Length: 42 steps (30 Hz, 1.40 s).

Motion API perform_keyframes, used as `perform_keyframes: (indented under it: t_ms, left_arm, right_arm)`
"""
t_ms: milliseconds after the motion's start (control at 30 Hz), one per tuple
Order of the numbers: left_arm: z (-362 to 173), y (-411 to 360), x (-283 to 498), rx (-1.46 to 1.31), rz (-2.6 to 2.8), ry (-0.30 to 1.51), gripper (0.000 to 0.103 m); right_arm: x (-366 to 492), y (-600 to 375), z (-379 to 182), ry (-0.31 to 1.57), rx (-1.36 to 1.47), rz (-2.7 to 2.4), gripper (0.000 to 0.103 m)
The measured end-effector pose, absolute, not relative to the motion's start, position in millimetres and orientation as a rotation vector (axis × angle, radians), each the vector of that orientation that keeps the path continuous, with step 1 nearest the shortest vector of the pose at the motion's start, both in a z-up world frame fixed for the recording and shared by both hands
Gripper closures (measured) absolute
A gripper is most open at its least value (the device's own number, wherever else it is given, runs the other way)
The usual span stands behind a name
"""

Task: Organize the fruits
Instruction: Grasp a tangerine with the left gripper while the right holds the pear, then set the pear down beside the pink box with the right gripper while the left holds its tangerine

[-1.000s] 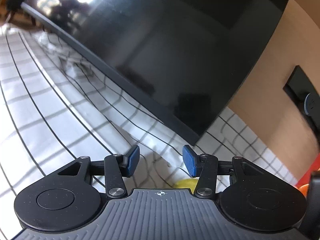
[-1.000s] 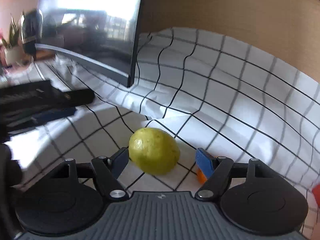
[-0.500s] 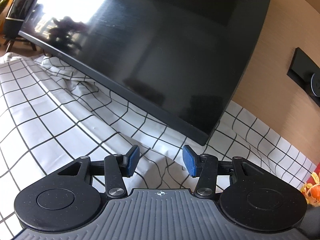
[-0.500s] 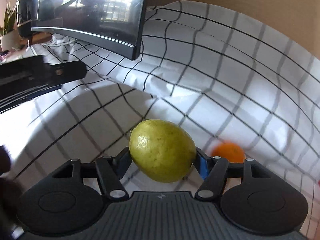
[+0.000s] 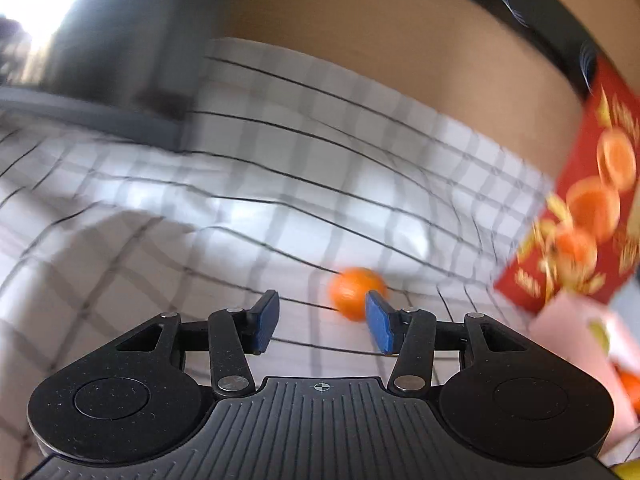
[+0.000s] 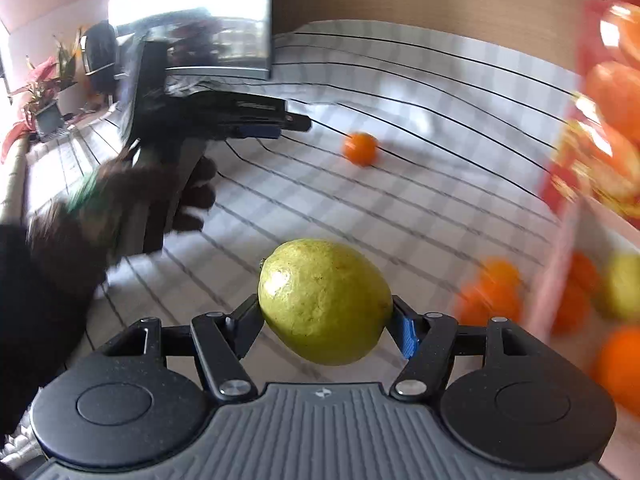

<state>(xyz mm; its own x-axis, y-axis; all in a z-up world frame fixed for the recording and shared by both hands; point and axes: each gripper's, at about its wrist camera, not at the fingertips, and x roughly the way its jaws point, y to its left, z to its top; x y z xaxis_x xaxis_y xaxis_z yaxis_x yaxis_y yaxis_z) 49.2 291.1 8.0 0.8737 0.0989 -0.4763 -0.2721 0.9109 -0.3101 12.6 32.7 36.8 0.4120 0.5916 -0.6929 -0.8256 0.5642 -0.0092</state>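
Note:
My right gripper [image 6: 326,320] is shut on a yellow-green guava [image 6: 325,301] and holds it above the checked cloth [image 6: 420,208]. My left gripper [image 5: 320,322] is open and empty, low over the cloth [image 5: 200,216]; a small orange [image 5: 354,293] lies just beyond its right fingertip. In the right wrist view the left gripper [image 6: 264,128] points toward that orange [image 6: 360,149]. A box [image 6: 556,280] at the right holds several oranges [image 6: 618,364] and a guava [image 6: 622,288].
A red box lid printed with oranges [image 5: 580,208] stands at the right; it also shows in the right wrist view [image 6: 604,92]. A dark monitor [image 5: 100,60] stands at the back left. A tan wall [image 5: 360,20] runs behind the table.
The left gripper has swung right from the monitor toward the orange. The right gripper has lifted the guava and carried it right toward the box.

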Motion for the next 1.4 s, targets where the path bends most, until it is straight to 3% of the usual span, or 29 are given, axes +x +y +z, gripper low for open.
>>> perform_keyframes:
  t_ms: [467,600,700,933,1400]
  left_arm:
    - [15,244,119,-0.09,0.282,0.601,0.043]
    - [9,252,133,-0.101,0.291,0.658,0.045]
    - [2,257,134,-0.114,0.302,0.67,0.054]
    - [8,247,95,-0.221,0.223,0.642,0.054]
    - [5,115,-19,-0.285,-0.11,0.676,0.054]
  right_arm:
    - [4,-62,8,0.656,-0.345,0.747,0.037]
    - [11,-69,2,0.646,-0.317,0.747,0.036]
    - [12,-72,0,0.631,-0.305,0.76,0.036]
    - [14,-69,-5,0.625,-0.327,0.769,0.032]
    - [22,-71,-3,0.662,-0.305,0.735,0.016]
